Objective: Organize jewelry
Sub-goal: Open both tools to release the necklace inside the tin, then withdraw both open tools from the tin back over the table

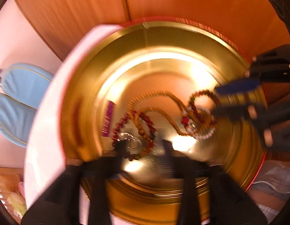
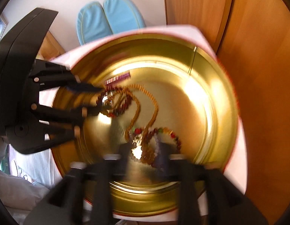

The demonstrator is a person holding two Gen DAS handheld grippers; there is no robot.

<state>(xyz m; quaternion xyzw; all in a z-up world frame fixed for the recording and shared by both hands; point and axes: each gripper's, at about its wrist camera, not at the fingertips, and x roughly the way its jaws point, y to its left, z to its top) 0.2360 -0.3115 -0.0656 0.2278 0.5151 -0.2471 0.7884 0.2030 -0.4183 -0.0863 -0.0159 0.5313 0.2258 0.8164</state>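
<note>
Left claw (image 1: 145,146) spread, both fingers down inside the round gold tin (image 1: 85,97), nothing pinched; dark red bead strand (image 1: 126,123) lies on the tin floor just beyond and between the tips. Right claw (image 2: 145,150) also spread, fingers straddling a tangle of mixed beads (image 2: 154,136) near the near wall of the tin, pads not pressing on it as far as the blur allows. Long tan bead necklace (image 1: 163,97) snakes across the tin floor, linking the red strand on the left to the mixed tangle on the right. Small purple item (image 1: 108,118) lies flat on the tin floor at far left, beside the red strand; what it is, cannot tell. Tin sits on a white cloth (image 2: 237,150), red outer rim showing at the edge. Farther off: two light blue cushions (image 2: 109,20) against a pale wall, wooden cabinet doors (image 2: 257,56) to the right. Both views motion-blurred.
</note>
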